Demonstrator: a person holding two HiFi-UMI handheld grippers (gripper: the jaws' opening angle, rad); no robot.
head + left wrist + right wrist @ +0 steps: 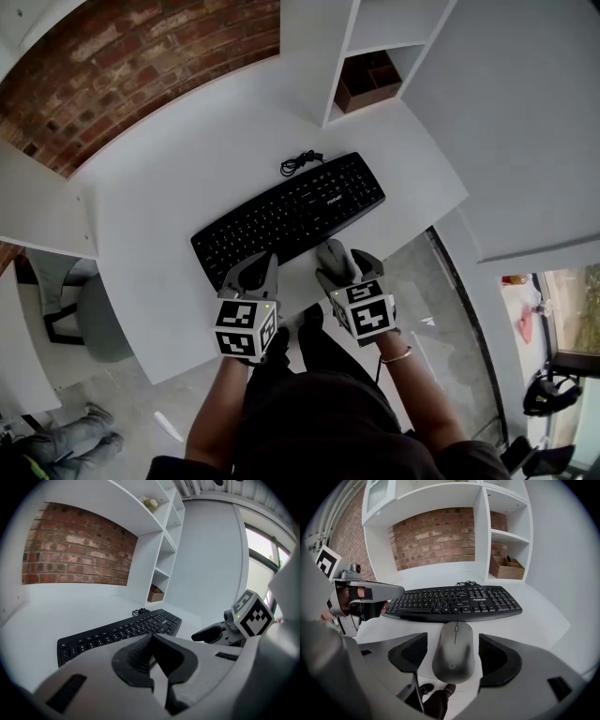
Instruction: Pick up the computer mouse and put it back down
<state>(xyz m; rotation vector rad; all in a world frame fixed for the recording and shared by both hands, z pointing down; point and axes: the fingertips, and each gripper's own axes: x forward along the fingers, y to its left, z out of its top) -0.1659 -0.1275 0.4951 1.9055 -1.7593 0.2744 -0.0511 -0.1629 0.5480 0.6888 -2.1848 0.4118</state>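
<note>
We've got the right gripper (454, 660) spread around the mouse (453, 644), which lies ungripped on the tabletop (536, 616) by the keyboard (454, 602), left gripper (152, 641) pressed together; grasp, lift and set-down remain.

We've got the mouse (329, 251) on the desk (169, 197), just below the keyboard (291, 217) mid-frame; a box (367, 80) sits shelved upper right.

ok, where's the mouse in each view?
Head view: mouse low centre, just below the keyboard, between the open jaws of the right gripper.
Left gripper view: mouse not visible; keyboard mid-frame.
Right gripper view: mouse low centre between the jaws, pads clear of it; keyboard just behind.
Shared landmark: the keyboard.
</note>
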